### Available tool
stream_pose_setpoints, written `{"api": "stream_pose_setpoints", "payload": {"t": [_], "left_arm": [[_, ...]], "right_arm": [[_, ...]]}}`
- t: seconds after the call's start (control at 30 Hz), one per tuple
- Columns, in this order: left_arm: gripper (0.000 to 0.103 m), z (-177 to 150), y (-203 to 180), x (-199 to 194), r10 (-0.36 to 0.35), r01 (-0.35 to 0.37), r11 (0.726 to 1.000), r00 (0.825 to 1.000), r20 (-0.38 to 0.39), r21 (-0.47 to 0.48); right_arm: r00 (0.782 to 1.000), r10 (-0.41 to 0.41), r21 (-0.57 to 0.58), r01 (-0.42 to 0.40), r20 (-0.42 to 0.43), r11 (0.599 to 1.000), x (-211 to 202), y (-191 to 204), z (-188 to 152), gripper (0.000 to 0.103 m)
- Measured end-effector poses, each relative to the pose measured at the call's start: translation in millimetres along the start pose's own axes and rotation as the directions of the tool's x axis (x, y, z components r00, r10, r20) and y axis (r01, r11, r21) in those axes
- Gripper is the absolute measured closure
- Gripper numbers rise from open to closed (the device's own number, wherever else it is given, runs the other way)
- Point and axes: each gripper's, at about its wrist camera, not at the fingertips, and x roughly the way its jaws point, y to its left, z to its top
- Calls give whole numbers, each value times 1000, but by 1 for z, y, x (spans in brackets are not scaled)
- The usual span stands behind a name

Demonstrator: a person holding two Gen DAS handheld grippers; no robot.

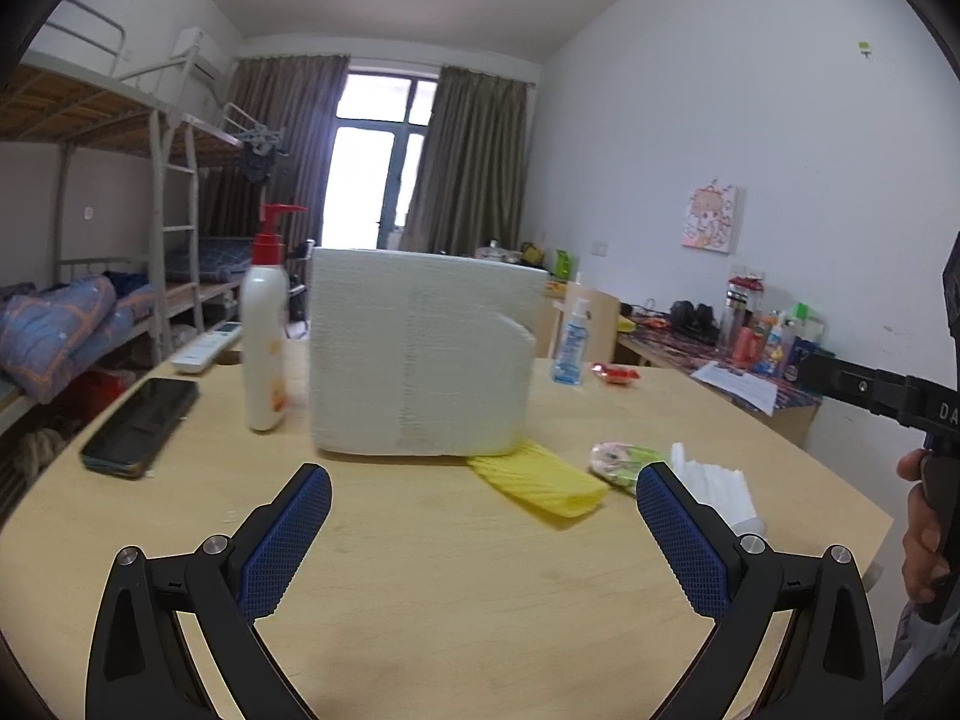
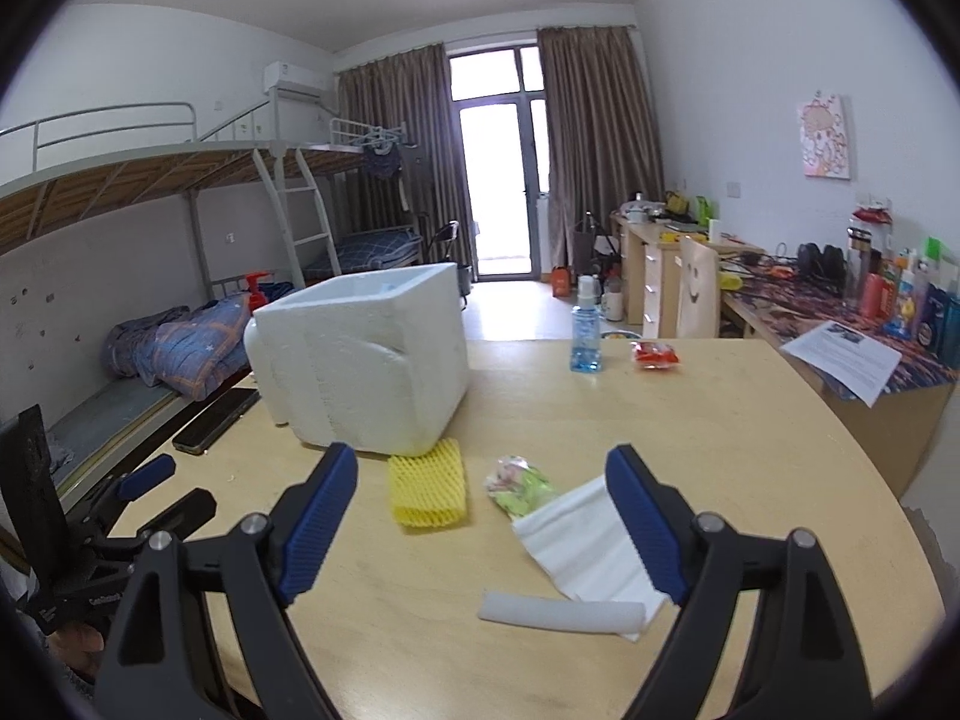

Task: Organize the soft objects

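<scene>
- My left gripper (image 1: 483, 516) tilts slightly down over the counter (image 1: 420, 570), fingers wide apart and empty.
- My right gripper (image 2: 480, 516) tilts down too, fingers spread wide, holding nothing.
- Yellow foam net (image 2: 427, 492) lies against the white foam box (image 2: 360, 360); white foam sheet (image 2: 591, 546) lies near, right.

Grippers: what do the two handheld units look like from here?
Both the left gripper and right gripper have black angular linkage arms with silver pivot bolts and blue fingers textured with a fine grid. The right unit's black body carries white lettering, partly cut off.
</scene>
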Motion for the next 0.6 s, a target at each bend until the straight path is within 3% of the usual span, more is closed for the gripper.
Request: {"api": "stream_pose_setpoints", "payload": {"t": [0.6], "left_arm": [[1,10,-54,37,-127,132,988,990,-67,76]], "right_arm": [[985,-169,17,170,-33,985,-12,-29,-26,15]]}}
